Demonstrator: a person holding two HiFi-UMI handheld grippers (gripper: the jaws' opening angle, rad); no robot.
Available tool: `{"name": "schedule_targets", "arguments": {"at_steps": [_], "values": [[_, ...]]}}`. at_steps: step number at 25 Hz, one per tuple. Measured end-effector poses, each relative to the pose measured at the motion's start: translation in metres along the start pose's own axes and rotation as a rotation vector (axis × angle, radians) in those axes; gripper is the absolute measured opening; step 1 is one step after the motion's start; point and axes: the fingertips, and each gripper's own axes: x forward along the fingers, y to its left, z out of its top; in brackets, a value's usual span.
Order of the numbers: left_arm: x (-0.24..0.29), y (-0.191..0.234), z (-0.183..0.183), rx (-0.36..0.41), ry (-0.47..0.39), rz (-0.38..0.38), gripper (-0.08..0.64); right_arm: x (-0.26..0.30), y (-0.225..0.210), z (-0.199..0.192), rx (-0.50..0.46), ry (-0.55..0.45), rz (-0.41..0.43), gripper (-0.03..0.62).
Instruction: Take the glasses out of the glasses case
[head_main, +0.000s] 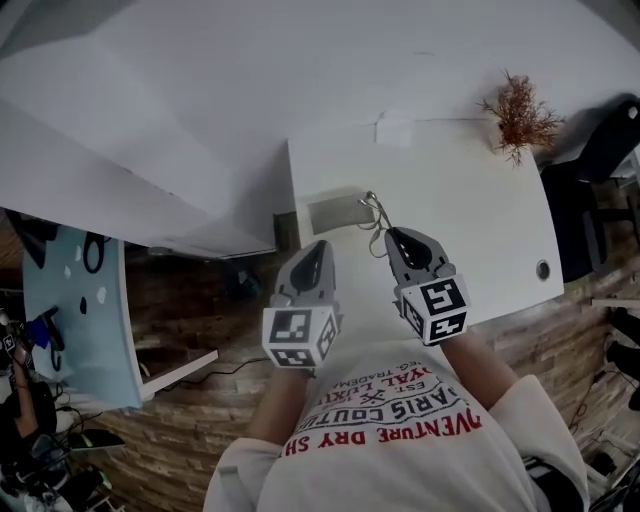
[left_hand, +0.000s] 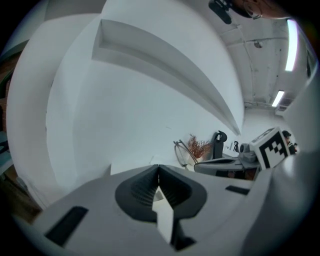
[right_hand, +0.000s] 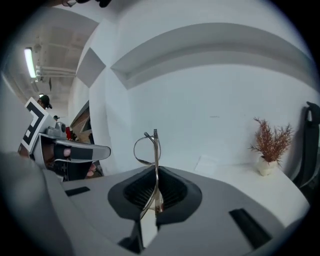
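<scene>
Two jaws of the right hand-held gripper (right_hand: 156, 169) pinch the thin, wire-framed metal glasses (right_hand: 148, 148) by the frame. One round rim stands up past the jaw tips, lifted off the white desk (head_main: 450, 200). The left hand-held gripper (left_hand: 159, 169) is raised beside it, jaws pressed together with nothing between them. A pale grey rectangular glasses case (head_main: 335, 212) lies on the desk near its left edge; in the head view the glasses show just right of it. A dried reddish plant in a small white vase (head_main: 518, 118) stands near the far edge.
</scene>
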Motion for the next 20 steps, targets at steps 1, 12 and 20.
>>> {"name": "schedule_targets", "arguments": {"at_steps": [1, 12, 20], "values": [[0.000, -0.003, 0.003, 0.008, -0.007, -0.003, 0.008, -0.003, -0.002, 0.002, 0.013, -0.015, -0.014, 0.026], [0.002, -0.021, 0.013, 0.026, -0.027, -0.012, 0.008, -0.016, -0.005, 0.017, 0.065, -0.092, -0.027, 0.026], [0.004, -0.023, 0.018, 0.047, -0.033, -0.010, 0.008, -0.021, -0.005, 0.025, 0.042, -0.133, -0.027, 0.026]]}}
